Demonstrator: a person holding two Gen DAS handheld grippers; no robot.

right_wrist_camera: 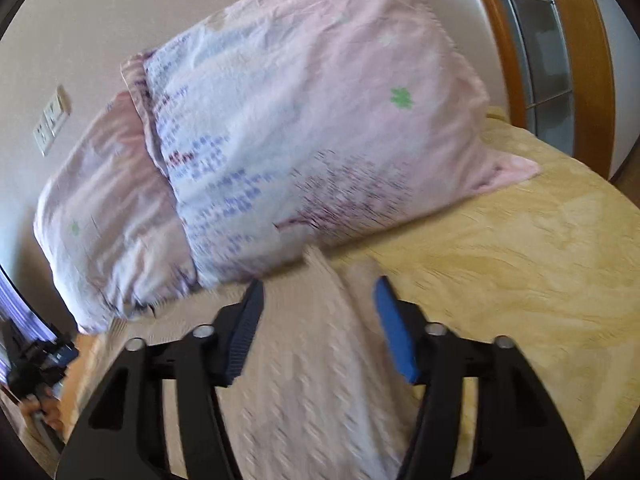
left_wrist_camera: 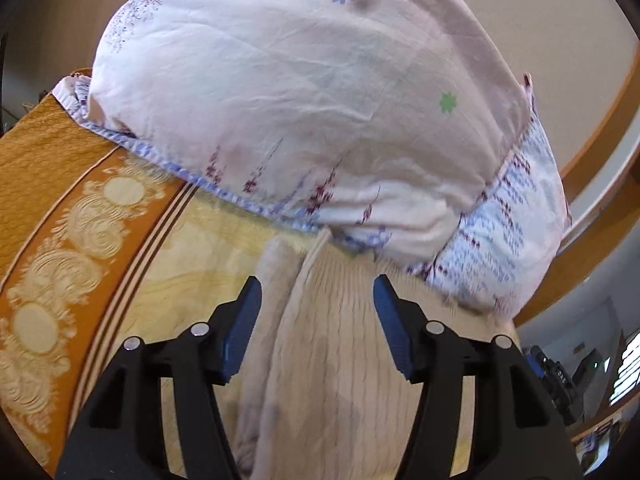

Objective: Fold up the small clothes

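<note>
A pale pink ribbed knit garment (left_wrist_camera: 332, 344) lies on the yellow bedspread (left_wrist_camera: 208, 256), running from the pillows toward me. My left gripper (left_wrist_camera: 318, 292) is open, its blue pads either side of the garment, just above it. In the right wrist view the same garment (right_wrist_camera: 316, 360) lies between the fingers of my right gripper (right_wrist_camera: 320, 292), which is open too. Neither gripper holds the cloth. The right view is blurred by motion.
Two pink floral pillows (left_wrist_camera: 304, 92) are stacked against the wall right behind the garment; they also show in the right wrist view (right_wrist_camera: 304, 128). An orange patterned border (left_wrist_camera: 68, 248) runs along the bed's left side. A wooden door frame (right_wrist_camera: 576, 52) stands at the right.
</note>
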